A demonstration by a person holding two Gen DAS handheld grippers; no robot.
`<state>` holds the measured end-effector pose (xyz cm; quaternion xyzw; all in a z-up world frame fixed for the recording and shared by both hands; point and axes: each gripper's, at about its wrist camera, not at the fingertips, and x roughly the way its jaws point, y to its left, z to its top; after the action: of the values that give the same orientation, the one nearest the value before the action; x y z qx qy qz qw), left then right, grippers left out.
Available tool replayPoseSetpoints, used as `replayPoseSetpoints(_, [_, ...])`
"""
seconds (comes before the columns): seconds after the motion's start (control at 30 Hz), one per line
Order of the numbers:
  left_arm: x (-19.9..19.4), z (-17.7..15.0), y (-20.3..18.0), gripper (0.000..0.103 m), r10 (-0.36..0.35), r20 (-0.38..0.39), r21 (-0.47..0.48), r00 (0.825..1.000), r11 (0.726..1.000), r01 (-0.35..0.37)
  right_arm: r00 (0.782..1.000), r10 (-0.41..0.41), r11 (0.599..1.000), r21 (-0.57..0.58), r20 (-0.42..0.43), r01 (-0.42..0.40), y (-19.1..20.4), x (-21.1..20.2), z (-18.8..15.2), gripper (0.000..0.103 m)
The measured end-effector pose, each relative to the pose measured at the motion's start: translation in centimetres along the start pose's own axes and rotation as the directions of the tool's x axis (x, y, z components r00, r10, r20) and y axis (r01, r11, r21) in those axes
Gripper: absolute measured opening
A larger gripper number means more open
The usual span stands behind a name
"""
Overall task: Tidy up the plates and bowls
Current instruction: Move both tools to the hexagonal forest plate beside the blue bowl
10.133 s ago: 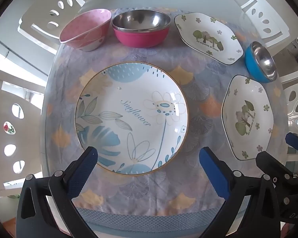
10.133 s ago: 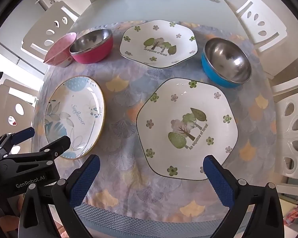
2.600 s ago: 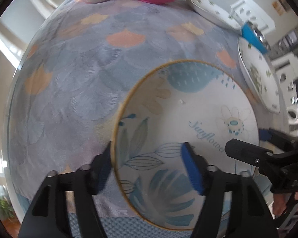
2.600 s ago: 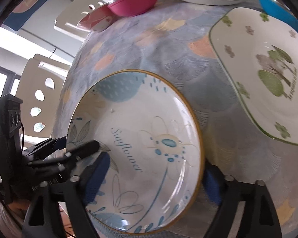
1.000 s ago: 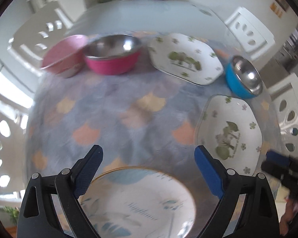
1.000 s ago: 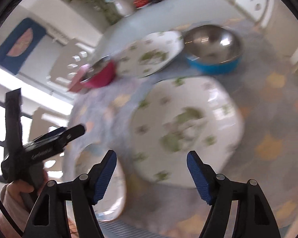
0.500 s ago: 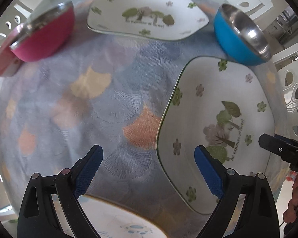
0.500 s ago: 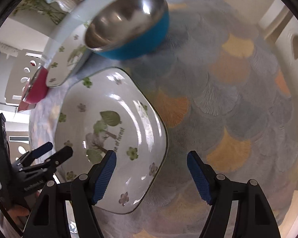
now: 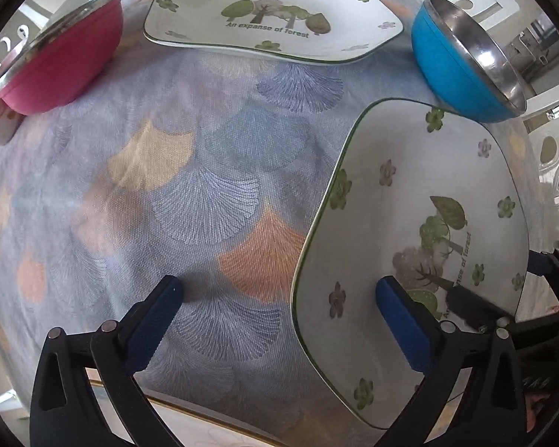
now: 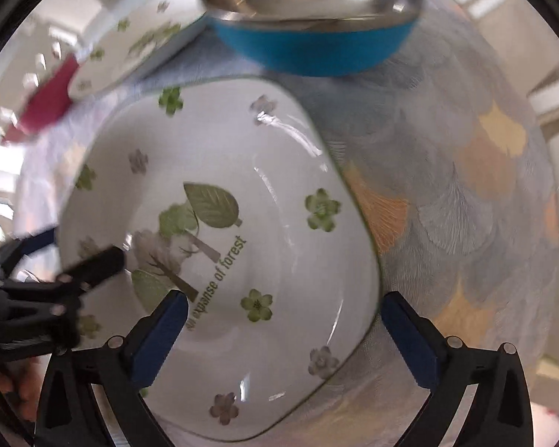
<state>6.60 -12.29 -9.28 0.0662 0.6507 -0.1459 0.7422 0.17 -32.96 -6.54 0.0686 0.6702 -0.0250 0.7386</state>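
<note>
Item: forest plate (image 9: 421, 223), hexagonal, white with green flowers, flat on patterned tablecloth (image 9: 205, 186), now framed by both tools where the sunflower plate sat ten seconds back.
Left gripper (image 9: 275, 298): released, jaws wide, right finger over plate's near-left rim, left finger over bare cloth.
Right gripper (image 10: 283, 313): released, jaws wide, straddling plate's opposite rim.
Sunflower plate (image 9: 205, 428): relocated, only a gold-edged sliver below left gripper.
Ahead of left gripper: second forest plate (image 9: 275, 11); blue bowl (image 9: 462, 59) ahead right; pink bowl (image 9: 59, 63) ahead left.
Status, judged: first plate placed; forest plate next for two-handed lift, likely onto a stack.
</note>
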Motion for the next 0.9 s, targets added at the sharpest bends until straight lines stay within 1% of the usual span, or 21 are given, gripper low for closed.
replayPoseSetpoints(0.03, [-0.05, -0.04, 0.04, 0.103, -0.002, 0.004, 0.001, 1.0, 1.0, 0.002, 1.0, -0.003, 1.0, -0.005, 0.011, 0.003, 0.16, -0.1, 0.04, 0.103])
replayPoseSetpoints(0.2, [0.08, 0.52, 0.24, 0.103, 0.002, 0.007, 0.001, 1.0, 1.0, -0.002, 1.0, 0.003, 1.0, 0.003, 0.011, -0.003, -0.11, -0.02, 0.3, 0.103])
replayPoseSetpoints(0.3, [-0.24, 0.05, 0.6, 0.103, 0.002, 0.012, -0.006, 1.0, 1.0, -0.002, 1.0, 0.004, 1.0, -0.011, 0.017, -0.004, -0.19, -0.11, 0.42, 0.103])
replayPoseSetpoints(0.43, [-0.02, 0.21, 0.4, 0.103, 0.003, 0.017, -0.007, 1.0, 1.0, -0.003, 1.0, 0.005, 1.0, -0.012, 0.025, -0.005, 0.08, -0.04, 0.25, 0.103])
replayPoseSetpoints(0.57, [-0.01, 0.2, 0.38, 0.103, 0.003, 0.019, -0.007, 1.0, 1.0, -0.003, 1.0, 0.006, 1.0, -0.001, 0.005, -0.006, -0.01, -0.06, 0.19, 0.103])
replayPoseSetpoints(0.67, [-0.05, 0.12, 0.48, 0.103, 0.004, 0.022, -0.015, 1.0, 1.0, -0.004, 1.0, 0.007, 1.0, 0.001, -0.006, -0.007, -0.09, 0.18, 0.73, 0.103])
replayPoseSetpoints(0.8, [-0.02, 0.21, 0.41, 0.103, 0.004, 0.022, -0.015, 1.0, 1.0, -0.004, 1.0, 0.011, 1.0, 0.017, 0.027, -0.011, -0.37, -0.07, 0.67, 0.103])
replayPoseSetpoints(0.9, [-0.05, 0.18, 0.49, 0.103, 0.004, 0.022, -0.013, 1.0, 1.0, -0.004, 0.999, 0.012, 1.0, 0.008, 0.049, -0.013, -0.59, -0.5, 0.68, 0.099])
